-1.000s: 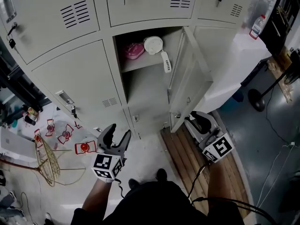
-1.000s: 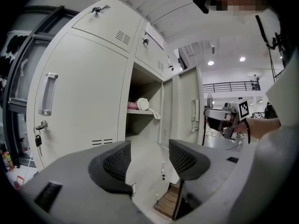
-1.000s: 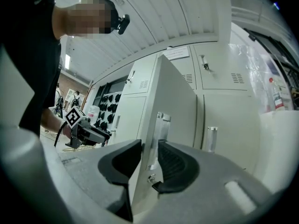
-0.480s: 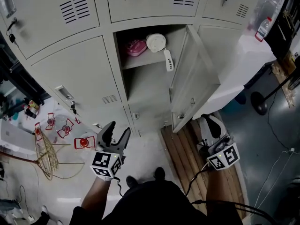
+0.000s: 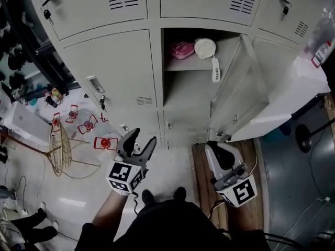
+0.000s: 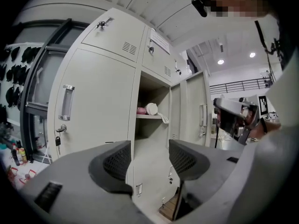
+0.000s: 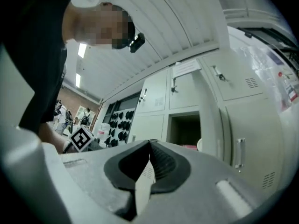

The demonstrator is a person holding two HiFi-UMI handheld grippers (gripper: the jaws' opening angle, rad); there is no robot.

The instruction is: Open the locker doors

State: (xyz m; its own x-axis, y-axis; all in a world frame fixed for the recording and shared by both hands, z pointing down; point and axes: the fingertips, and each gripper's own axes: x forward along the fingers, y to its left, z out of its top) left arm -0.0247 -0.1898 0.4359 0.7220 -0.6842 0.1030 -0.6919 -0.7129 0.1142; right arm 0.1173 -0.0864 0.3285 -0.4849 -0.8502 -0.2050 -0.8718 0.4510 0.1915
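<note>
Middle locker door (image 5: 236,95) is already open, swung out to the right. The door left of it (image 5: 112,69) is shut, with its handle (image 5: 95,83) on the left edge and a key hanging below. Left gripper (image 5: 143,136) has its jaws spread wide with nothing between them, aimed at the lockers but well short. Right gripper (image 5: 213,149) jaws have just been closing and now meet on nothing (it sits just near the open door's bottom corner). Risks: right arm lifts and knocks the open door; left pads slip off the shallow handle or snag the key.
</note>
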